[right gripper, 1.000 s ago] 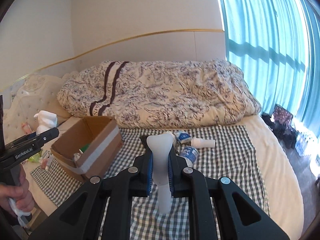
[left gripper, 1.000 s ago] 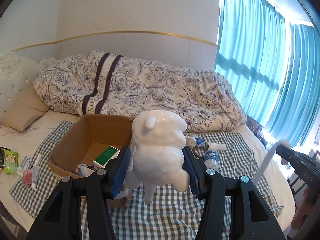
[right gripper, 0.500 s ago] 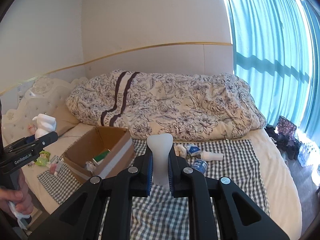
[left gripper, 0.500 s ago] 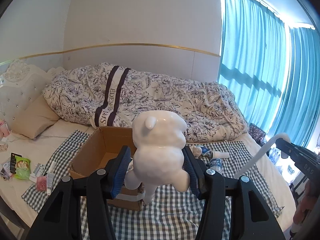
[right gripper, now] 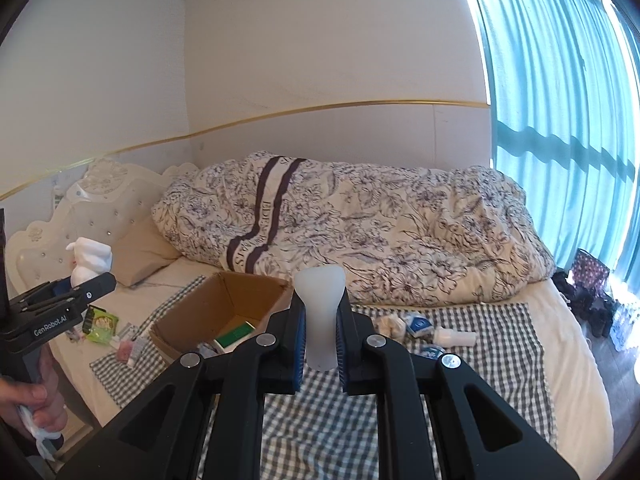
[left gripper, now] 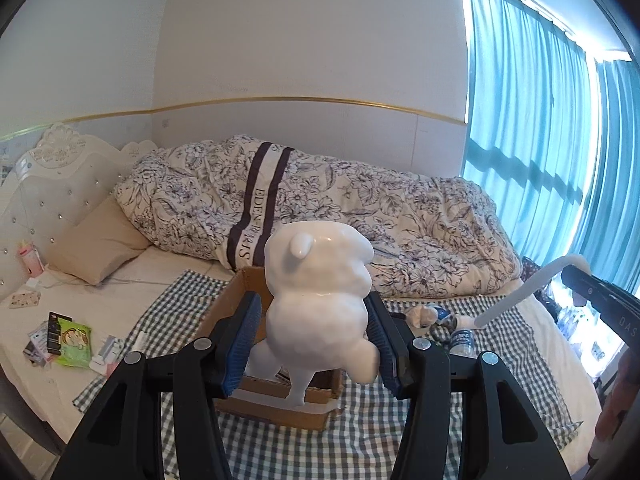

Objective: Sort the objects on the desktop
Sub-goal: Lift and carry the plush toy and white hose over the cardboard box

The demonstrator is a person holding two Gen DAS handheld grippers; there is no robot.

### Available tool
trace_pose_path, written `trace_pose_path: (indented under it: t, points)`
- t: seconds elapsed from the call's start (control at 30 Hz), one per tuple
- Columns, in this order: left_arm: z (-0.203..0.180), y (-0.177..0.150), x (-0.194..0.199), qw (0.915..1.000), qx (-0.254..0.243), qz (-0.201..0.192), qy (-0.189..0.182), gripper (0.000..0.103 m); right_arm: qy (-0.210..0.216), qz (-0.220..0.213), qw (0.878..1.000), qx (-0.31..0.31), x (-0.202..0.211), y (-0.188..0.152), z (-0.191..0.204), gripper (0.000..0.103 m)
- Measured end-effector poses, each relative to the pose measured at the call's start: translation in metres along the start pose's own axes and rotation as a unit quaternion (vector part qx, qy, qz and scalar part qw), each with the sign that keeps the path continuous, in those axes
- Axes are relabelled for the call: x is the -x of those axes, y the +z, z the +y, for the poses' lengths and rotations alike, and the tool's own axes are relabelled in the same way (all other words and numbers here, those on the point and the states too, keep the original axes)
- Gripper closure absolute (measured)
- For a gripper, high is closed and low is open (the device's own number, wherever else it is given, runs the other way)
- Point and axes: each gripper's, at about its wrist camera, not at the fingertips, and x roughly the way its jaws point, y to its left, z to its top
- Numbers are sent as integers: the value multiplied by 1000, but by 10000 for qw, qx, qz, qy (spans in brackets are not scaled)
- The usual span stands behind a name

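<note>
The left gripper [left gripper: 314, 344] pinches a white animal figurine [left gripper: 320, 312] around its belly, high above the cardboard box [left gripper: 280, 408], likely its destination; the right gripper [right gripper: 321, 344] clamps a translucent curved piece [right gripper: 320, 316] upright over the checked cloth [right gripper: 492, 356], clear of the bed.

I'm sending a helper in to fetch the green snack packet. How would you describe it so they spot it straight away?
Start at the white tufted headboard and come down to the bare sheet left of the checked cloth. The green snack packet lies there in a small heap of flat packets. It is the only bright green one, with a cartoon face printed on it.
</note>
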Motion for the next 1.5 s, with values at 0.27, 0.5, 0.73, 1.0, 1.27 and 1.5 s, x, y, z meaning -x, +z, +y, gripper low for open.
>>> trace_pose_path:
  t: [0.27,0.5,0.73,1.0,1.27,1.5]
  points:
    - [24,4,-2,9999,54,-8,148,49,206,-27,9996,184,-15,11,32,91]
    - [42,6,-10,9996,125,46,248,49,378,-37,9988,313,-35,19,57,91]
    - [60,5,-31,9991,200,191,311,49,579,19,9973,461,-64,22,83,91]
    - [74,7,-56,9987,225,300,342,49,789,134,9945,672,-96,22,113,91]
    - [80,6,-87,9983,231,400,365,49,886,234,9930,741,-135,25,126,91]
    - [82,6,-122,9978,233,536,302,49,926,438,9917,783,-179,21,130,91]
